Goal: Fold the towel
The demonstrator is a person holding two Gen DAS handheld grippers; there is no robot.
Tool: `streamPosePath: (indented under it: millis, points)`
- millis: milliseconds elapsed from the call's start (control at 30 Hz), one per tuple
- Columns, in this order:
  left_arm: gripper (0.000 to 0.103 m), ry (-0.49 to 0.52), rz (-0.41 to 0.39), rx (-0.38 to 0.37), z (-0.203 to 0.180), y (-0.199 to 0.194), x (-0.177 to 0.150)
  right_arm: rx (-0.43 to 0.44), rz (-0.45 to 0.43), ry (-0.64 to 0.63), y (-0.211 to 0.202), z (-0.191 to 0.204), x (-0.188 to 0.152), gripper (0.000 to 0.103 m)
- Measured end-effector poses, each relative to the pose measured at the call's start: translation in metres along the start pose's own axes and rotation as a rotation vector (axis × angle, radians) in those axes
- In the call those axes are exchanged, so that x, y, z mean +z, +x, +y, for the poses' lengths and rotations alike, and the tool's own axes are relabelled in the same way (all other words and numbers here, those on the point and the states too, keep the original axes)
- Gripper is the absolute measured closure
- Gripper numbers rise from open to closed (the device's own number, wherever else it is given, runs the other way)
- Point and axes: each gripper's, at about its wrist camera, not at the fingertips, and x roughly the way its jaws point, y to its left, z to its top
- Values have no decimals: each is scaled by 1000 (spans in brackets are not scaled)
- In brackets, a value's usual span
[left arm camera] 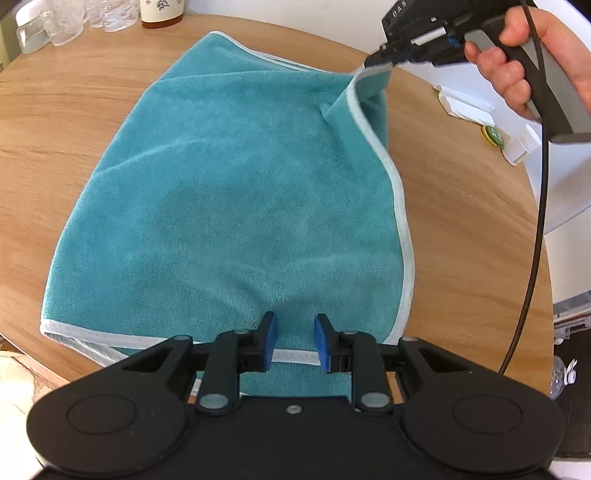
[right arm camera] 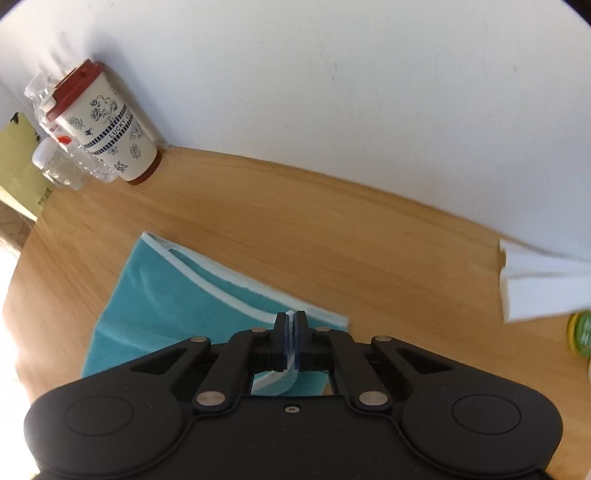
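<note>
Left wrist view: left gripper [left arm camera: 294, 341] parted, empty, over teal terry towel [left arm camera: 229, 206] hem; right gripper [right arm camera: 294, 341] clamped on towel's far corner, lifted off round wooden table [left arm camera: 461, 221].

We saw a round wooden table [left arm camera: 461, 229] carrying a teal towel [left arm camera: 229, 206], a floral cup with a red lid [right arm camera: 110, 129] and clear glass jars [left arm camera: 62, 22] by the wall, white paper [right arm camera: 543, 284], and a small green-and-yellow disc [left arm camera: 493, 136].
</note>
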Motion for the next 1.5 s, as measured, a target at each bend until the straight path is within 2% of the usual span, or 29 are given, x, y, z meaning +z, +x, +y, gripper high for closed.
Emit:
streamPosePath:
  millis: [133, 200, 300, 333, 367, 400, 433, 533, 633, 733, 800, 933, 1033, 1067, 1100, 1133, 1200, 1267, 1367, 1467, 1500]
  points:
    - [80, -1, 23, -4, 2, -1, 0, -10, -15, 1, 8, -9, 0, 100]
    - [80, -9, 43, -8, 4, -2, 1, -14, -20, 5, 12, -13, -1, 93]
    - [80, -31, 72, -8, 9, -7, 6, 36, -66, 26, -10, -22, -8, 85]
    - [80, -36, 69, -5, 12, -12, 10, 45, -71, 31, -14, -25, -11, 85]
    - [80, -36, 61, -3, 14, -16, 14, 49, -77, 33, -25, -29, -16, 80]
    - [79, -37, 53, -1, 17, -21, 18, 59, -85, 27, -40, -31, -24, 72]
    - [77, -38, 41, 2, 20, -26, 24, 72, -92, 20, -51, -31, -31, 70]
    - [67, -38, -9, -6, 31, -42, 50, 99, -65, 47, -81, -27, -75, 60]
    - [66, -21, -54, 10, 44, -48, 82, 108, -35, 79, -86, -16, -126, 60]
    - [66, 70, -100, 27, 54, -45, 125, 151, 27, 208, -78, -5, -185, 60]
    - [65, 95, -95, 19, 61, -39, 144, 174, 39, 307, -70, 4, -212, 60]
    - [64, 151, -61, -3, 81, -19, 173, 164, 10, 468, -63, 26, -238, 60]
    - [64, 212, -11, -12, 95, -3, 184, 121, -41, 566, -59, 46, -246, 60]
    - [64, 237, 10, -23, 101, 2, 185, 106, -51, 579, -58, 52, -246, 65]
    - [64, 261, 31, -39, 106, 8, 185, 90, -62, 590, -58, 58, -246, 88]
    - [64, 284, 47, -49, 109, 13, 185, 71, -67, 602, -59, 63, -245, 101]
    - [64, 339, 73, -61, 114, 23, 185, -21, -90, 620, -64, 80, -245, 99]
    - [64, 393, 96, -83, 116, 30, 185, -44, -98, 661, -70, 93, -248, 100]
    - [64, 473, 103, -99, 111, 36, 182, -26, -128, 750, -77, 103, -251, 101]
    - [64, 574, 88, -60, 103, 41, 176, 14, -172, 850, -90, 106, -253, 101]
    - [64, 581, 90, -59, 102, 43, 175, 38, -190, 890, -95, 110, -255, 101]
